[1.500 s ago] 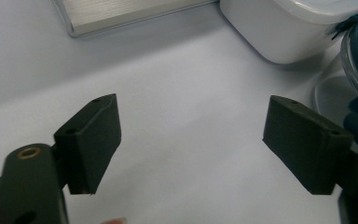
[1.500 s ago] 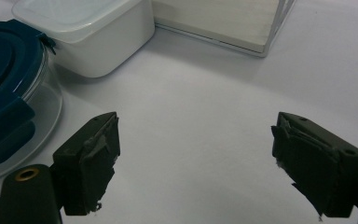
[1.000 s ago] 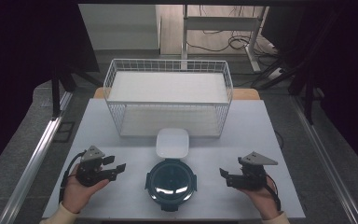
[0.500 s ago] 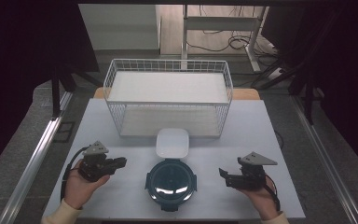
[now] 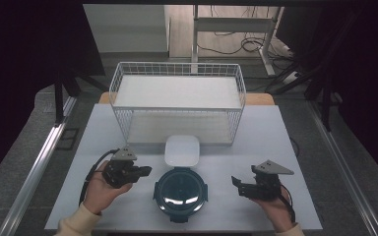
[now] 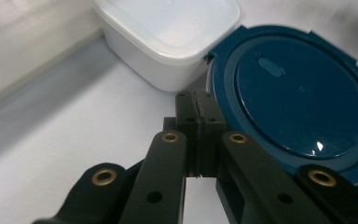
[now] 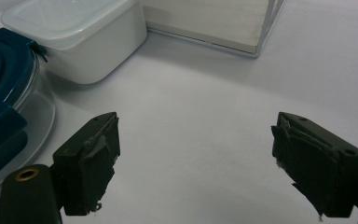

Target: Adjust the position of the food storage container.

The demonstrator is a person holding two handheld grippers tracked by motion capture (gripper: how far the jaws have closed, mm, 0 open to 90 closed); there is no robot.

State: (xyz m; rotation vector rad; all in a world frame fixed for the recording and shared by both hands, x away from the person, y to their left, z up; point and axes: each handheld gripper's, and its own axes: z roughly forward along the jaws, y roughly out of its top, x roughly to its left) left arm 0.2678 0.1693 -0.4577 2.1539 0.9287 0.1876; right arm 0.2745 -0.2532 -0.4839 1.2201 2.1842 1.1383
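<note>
Round container with the dark blue lid sat at the near edge of the bench, between the two tools. Just behind it, touching or nearly so, stood a white lidded box, and behind that box a white wire basket. Left of the container, the left tool had its jaws pressed together on nothing, their tips just beside the lid's rim in the left gripper view. Right of the container and well apart from it, the right tool had its jaws spread wide over bare bench.

Its clear body looked like glass or hard plastic, so probably stiff, smooth and fairly heavy, and breakable if dropped. The glossy lid would likely be slippery on top. The clip tabs or the raised rim seemed the surest places to grip.
</note>
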